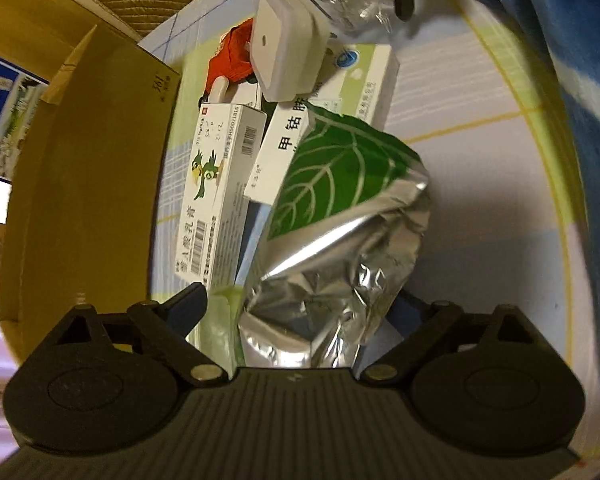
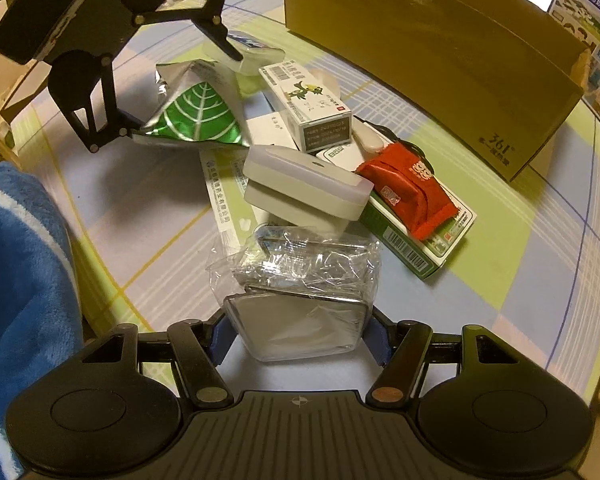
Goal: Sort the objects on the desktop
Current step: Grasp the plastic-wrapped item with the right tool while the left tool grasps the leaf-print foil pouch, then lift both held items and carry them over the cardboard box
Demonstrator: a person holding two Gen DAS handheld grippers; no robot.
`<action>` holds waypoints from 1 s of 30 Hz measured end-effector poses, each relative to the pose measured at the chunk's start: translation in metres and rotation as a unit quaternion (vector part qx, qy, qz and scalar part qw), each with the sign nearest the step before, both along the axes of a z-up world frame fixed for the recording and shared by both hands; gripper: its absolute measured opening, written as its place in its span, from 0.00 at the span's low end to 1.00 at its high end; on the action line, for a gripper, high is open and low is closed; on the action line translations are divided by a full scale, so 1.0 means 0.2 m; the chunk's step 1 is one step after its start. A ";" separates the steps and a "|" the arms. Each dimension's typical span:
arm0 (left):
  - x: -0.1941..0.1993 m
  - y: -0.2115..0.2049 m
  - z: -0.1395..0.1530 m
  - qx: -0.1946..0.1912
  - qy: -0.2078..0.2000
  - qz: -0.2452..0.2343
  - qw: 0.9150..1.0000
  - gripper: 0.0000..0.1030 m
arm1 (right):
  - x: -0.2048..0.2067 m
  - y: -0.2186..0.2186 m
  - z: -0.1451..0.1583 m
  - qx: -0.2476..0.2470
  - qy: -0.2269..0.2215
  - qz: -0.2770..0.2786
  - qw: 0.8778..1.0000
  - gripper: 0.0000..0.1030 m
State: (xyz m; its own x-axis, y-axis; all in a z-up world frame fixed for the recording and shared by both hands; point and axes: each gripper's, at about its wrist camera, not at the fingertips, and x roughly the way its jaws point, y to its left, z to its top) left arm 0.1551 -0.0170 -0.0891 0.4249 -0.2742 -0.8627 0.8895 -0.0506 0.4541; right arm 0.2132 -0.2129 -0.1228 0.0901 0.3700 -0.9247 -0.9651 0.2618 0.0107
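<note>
pouch [image 2: 196, 110] left of box [image 2: 432, 60], beside cartons [image 2: 312, 112].

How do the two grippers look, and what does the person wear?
Both grippers are matte black plastic. The left gripper has round discs, triangular cut-outs and thin linked bars with small metal pins. The right gripper has blue finger pads, a ribbed plate with a small crosshair mark, and one copper-coloured pin. The sleeve is fluffy blue with white stripes.

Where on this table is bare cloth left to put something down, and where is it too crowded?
Bare tablecloth lies between the blue fleece and the pile. A second strip runs beside the green box, below the cardboard box. The centre, around the white case, is crowded.
</note>
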 end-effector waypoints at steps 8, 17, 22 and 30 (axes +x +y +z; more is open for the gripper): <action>0.09 -0.07 0.00 -0.005 0.047 0.059 0.997 0.62 | 0.01 -0.01 0.02 0.007 0.006 -0.005 1.000 0.60; 0.04 -0.10 0.11 -0.042 0.125 0.153 0.979 0.49 | -0.01 -0.08 0.08 0.025 0.005 -0.031 0.999 0.60; -0.03 -0.10 0.08 -0.039 0.115 0.157 0.980 0.50 | -0.01 -0.08 0.08 0.022 0.003 -0.037 0.999 0.60; -0.05 -0.16 0.01 0.000 0.100 0.118 0.988 0.66 | -0.01 -0.08 0.06 0.017 0.000 -0.035 0.999 0.60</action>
State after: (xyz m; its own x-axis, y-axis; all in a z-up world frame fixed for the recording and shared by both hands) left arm 0.1449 -0.0482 -0.0873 0.2984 -0.1879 -0.9357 0.9484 0.1680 0.2688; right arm 0.2103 -0.2289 -0.1107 0.1170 0.3944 -0.9115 -0.9444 0.3280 0.0207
